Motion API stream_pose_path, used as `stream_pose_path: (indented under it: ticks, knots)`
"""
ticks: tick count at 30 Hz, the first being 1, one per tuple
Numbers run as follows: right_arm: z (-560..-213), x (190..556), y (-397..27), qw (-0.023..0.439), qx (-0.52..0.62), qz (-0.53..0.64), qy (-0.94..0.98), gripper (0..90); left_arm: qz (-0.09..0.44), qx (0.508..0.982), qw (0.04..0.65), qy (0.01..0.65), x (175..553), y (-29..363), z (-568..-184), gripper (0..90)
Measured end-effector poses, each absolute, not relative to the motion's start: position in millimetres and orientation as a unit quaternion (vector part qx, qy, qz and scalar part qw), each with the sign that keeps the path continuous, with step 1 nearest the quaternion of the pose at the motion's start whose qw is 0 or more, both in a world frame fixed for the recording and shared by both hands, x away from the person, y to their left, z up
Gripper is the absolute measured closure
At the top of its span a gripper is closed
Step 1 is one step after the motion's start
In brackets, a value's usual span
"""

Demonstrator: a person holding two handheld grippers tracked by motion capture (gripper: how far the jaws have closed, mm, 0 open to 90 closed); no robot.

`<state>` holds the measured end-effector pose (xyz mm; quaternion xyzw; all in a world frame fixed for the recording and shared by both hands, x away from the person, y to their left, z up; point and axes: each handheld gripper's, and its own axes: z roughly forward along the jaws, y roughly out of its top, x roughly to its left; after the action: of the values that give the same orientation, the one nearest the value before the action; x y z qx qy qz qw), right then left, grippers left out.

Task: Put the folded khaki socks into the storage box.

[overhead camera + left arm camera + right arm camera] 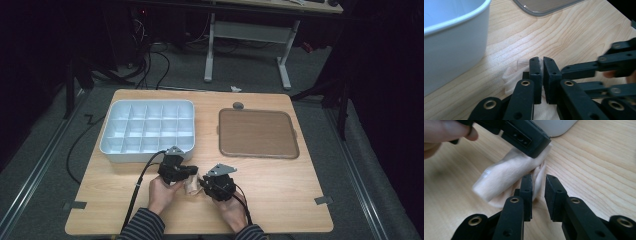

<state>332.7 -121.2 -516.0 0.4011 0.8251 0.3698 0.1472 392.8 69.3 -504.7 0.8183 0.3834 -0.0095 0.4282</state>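
Cream-coloured and soft, the small cloth [506, 176] lay bunched on the wooden table [280, 185] near the person's edge, just in front of the white divided tray [147, 129] and between the two tools. The left gripper [541, 65] had its jaws pressed almost together on a thin edge of the fabric. The right gripper [538, 185] stood beside the bundle with its jaws a little apart, a fold lying at the gap but not clearly pinched (I could not tell whether the pads touched it). To do the step well, it seemed best that the left kept its pinch firm while the right closed squarely on a single free edge, not on the whole wad. Pulling gently apart would likely have opened the cloth without dragging it against the tray. The brown mat [258, 133] sat well apart.
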Motion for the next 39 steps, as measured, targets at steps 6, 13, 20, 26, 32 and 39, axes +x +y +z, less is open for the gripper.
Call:
stream_pose_path:
  ticks: [6, 13, 20, 26, 32, 39]
  knots:
    - [-507.8, 319.2, -129.8, 0.150, 0.396, 0.385, 0.820, 74.9, -0.005, 0.819, 0.427, 0.383, 393.0, 68.4, -505.9, 86.2]
    - [-498.7, 306.5, -126.2, 0.147, 0.373, 0.403, 0.823, 73.5, -0.003, 0.820, 0.426, 0.383, 392.8, 67.7, -506.1, 86.1]
    - [-489.2, 305.3, -117.3, 0.147, 0.357, 0.414, 0.824, 72.6, -0.002, 0.819, 0.427, 0.383, 392.7, 67.8, -505.8, 86.1]
    - [-488.5, 309.6, -111.8, 0.149, 0.358, 0.409, 0.826, 70.4, -0.003, 0.818, 0.429, 0.384, 393.0, 67.9, -506.0, 86.2]
    - [-495.1, 317.3, -106.9, 0.142, 0.360, 0.394, 0.834, 69.1, -0.003, 0.819, 0.429, 0.382, 392.8, 67.9, -506.0, 86.1]
    - [-503.6, 317.4, -108.1, 0.131, 0.363, 0.382, 0.840, 80.8, -0.003, 0.818, 0.430, 0.381, 393.2, 67.8, -506.4, 86.2]
